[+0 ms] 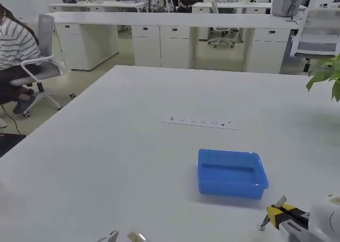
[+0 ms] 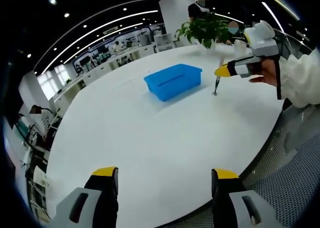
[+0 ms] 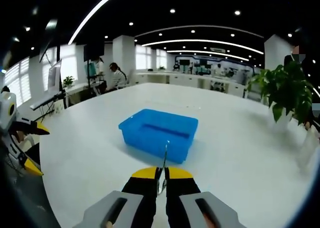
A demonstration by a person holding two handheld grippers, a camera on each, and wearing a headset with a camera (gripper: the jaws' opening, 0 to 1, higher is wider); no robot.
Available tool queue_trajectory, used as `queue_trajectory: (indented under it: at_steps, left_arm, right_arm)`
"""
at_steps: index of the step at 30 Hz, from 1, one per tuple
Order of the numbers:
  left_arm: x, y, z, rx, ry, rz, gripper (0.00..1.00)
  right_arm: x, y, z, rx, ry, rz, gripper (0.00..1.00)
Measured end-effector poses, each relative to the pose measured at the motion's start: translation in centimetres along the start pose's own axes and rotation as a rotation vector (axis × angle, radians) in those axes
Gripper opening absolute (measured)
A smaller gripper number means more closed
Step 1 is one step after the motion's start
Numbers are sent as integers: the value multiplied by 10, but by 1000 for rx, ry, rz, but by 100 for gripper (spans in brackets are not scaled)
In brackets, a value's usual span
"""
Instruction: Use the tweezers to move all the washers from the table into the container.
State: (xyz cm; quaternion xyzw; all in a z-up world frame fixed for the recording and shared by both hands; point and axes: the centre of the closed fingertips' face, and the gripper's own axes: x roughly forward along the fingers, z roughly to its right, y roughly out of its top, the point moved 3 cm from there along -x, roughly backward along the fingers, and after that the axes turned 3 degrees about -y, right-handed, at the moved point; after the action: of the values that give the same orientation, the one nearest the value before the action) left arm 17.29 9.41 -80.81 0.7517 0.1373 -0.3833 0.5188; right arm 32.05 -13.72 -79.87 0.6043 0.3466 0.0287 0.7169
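A blue container (image 1: 231, 173) sits on the white table (image 1: 106, 162), empty as far as I can see. Beyond it, a row of several tiny washers (image 1: 199, 122) lies on the tabletop. My right gripper (image 1: 279, 214) is at the bottom right, shut on thin tweezers (image 1: 262, 225) whose tip points down near the table, right of the container's front corner. In the right gripper view the gripper (image 3: 161, 174) clamps the tweezers (image 3: 164, 160) in front of the container (image 3: 157, 133). My left gripper (image 2: 162, 183) is open and holds nothing, low over the near table edge (image 1: 123, 236).
A potted plant (image 1: 325, 74) stands at the table's right edge. A person (image 1: 13, 45) sits on a chair (image 1: 45, 61) far left, beyond the table. White desks (image 1: 175, 37) line the back. The left gripper view shows the container (image 2: 173, 80) and the right gripper (image 2: 235, 67).
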Motion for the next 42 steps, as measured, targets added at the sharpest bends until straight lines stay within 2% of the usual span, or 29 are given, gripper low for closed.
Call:
queue_trajectory:
  at_steps: [6,10,15,23,29,35,38,42]
  left_arm:
    - [0,-1,0,0,0,-6,77]
    - [1,-1,0,3,2,-8,77]
    - [1,-2,-1,3,3,-12,77]
    - [1,-2,0,3,0,-17,77]
    - [1,-4,-1,-1,4,-21,77]
    - [2,-4,-1,-4,7,-28,77]
    - [2,-5,-2,-5,8,-30,77]
    - [2,-5,-3,-10,12,-33,77]
  right_arm:
    - [0,8,1,26,5,16,1]
    - [-1,17,2,12,5,28,1]
    - [-1,31,4,-21,7,47,1]
    - [2,60,11,-25,6,103,1]
    - [7,75,16,-35,-3,133,1]
    - [19,88,15,-59,-10,154,1]
    - [28,89,17,-94,-17,149,2]
    - [42,83,16,-70,-3,124,2]
